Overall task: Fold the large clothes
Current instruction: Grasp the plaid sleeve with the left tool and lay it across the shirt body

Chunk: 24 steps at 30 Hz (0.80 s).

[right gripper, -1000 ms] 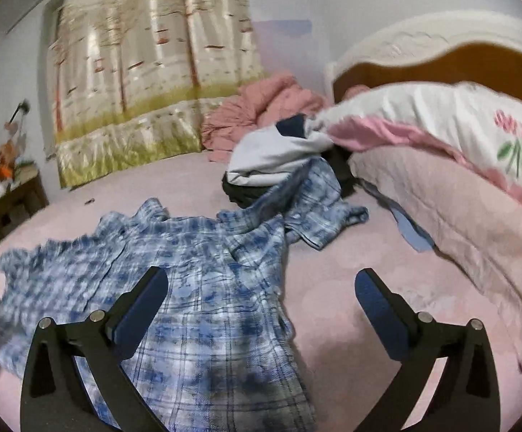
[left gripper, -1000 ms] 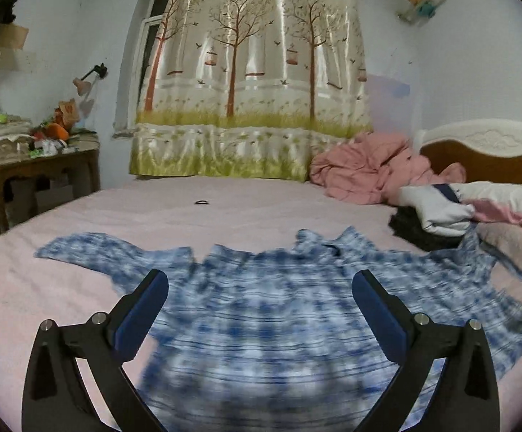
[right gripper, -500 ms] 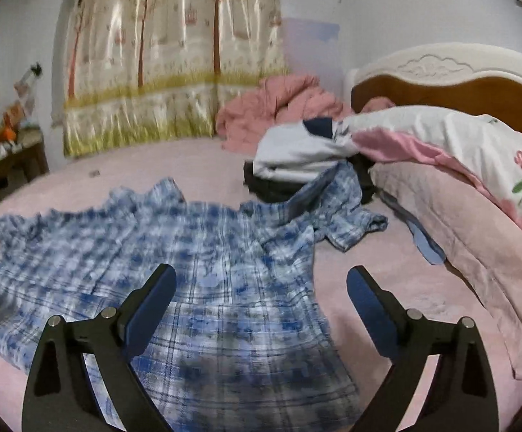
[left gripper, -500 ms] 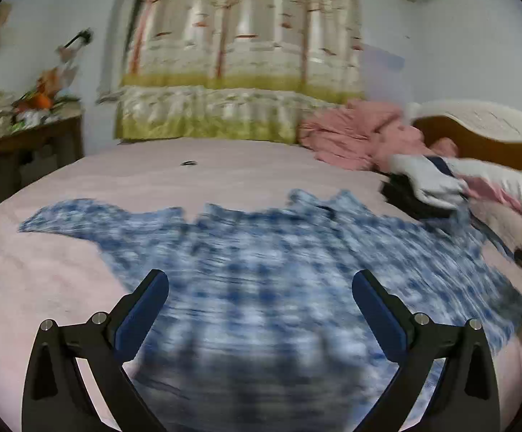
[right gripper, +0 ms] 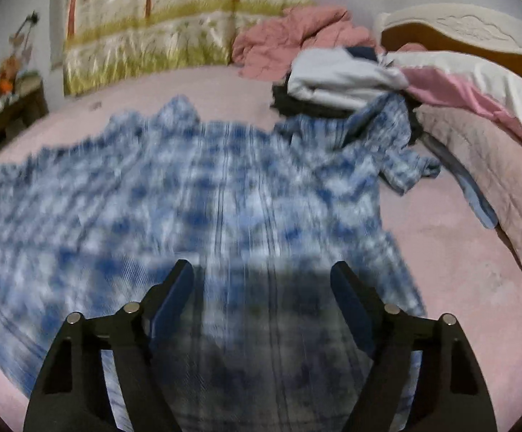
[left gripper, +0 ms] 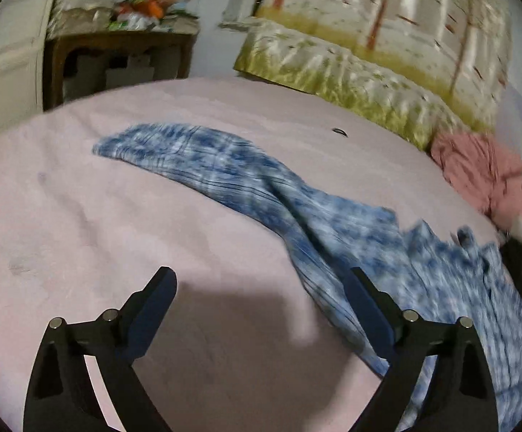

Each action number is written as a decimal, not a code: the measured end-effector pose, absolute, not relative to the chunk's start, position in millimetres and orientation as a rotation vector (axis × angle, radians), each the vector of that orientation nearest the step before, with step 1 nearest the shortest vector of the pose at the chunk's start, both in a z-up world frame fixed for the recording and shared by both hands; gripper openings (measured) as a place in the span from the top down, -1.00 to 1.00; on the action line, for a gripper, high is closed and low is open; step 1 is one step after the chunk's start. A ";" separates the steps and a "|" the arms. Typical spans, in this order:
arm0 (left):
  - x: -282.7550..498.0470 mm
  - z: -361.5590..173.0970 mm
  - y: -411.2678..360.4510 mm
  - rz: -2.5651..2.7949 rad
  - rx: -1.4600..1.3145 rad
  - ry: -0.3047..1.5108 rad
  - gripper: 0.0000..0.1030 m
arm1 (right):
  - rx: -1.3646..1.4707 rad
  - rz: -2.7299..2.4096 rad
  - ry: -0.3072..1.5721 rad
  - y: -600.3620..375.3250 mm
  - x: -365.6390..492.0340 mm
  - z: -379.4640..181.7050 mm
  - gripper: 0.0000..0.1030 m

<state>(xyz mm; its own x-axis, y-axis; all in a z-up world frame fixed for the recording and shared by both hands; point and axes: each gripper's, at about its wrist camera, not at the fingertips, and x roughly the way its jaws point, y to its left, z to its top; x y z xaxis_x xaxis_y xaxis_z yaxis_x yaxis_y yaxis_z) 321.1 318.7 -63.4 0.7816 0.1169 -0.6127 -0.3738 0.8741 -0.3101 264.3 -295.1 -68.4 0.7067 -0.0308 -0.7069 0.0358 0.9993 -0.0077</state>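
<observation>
A pink bed sheet (left gripper: 81,216) is spread under a blue plaid shirt (right gripper: 207,187), which is laid flat, one sleeve (left gripper: 189,158) stretched out sideways. The right gripper (right gripper: 261,288) is held unclenched above the shirt's body, its jaws just narrowed, nothing pinched. The left gripper (left gripper: 261,288) is kept released over bare sheet beside the sleeve, likewise narrowing.

Left gripper (left gripper: 261,284) and right gripper (right gripper: 261,277) point downward — jaws apart, just been closing, nothing between them.
</observation>
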 end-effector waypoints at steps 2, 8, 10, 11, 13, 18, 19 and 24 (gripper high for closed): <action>336.2 -70.9 342.4 0.213 -0.580 0.600 -0.75 | 0.028 -0.046 0.797 -298.8 267.6 -70.4 -0.45; 387.9 -83.6 391.4 0.322 -0.640 0.647 -0.70 | 0.040 -0.060 0.818 -302.2 270.9 -77.3 -0.45; 395.2 -92.1 404.7 0.323 -0.674 0.632 -0.63 | 0.031 -0.058 0.825 -300.5 272.1 -79.7 -0.45; 399.0 -94.8 408.1 0.314 -0.686 0.608 -0.63 | 0.027 -0.055 0.830 -299.7 273.2 -80.9 -0.45; 402.0 -96.5 414.2 0.281 -0.698 0.554 -0.63 | 0.022 -0.051 0.844 -298.6 275.8 -84.2 -0.45; 410.3 -102.6 424.6 0.169 -0.751 0.473 0.87 | 0.012 -0.051 0.851 -298.0 277.5 -86.7 -0.44; 405.6 -97.2 421.7 0.159 -0.729 0.443 0.88 | 0.006 -0.052 0.852 -296.7 277.6 -86.8 -0.42; 364.8 -44.6 377.0 0.116 -0.518 0.262 0.94 | -0.025 -0.058 0.845 -292.1 277.1 -86.4 -0.39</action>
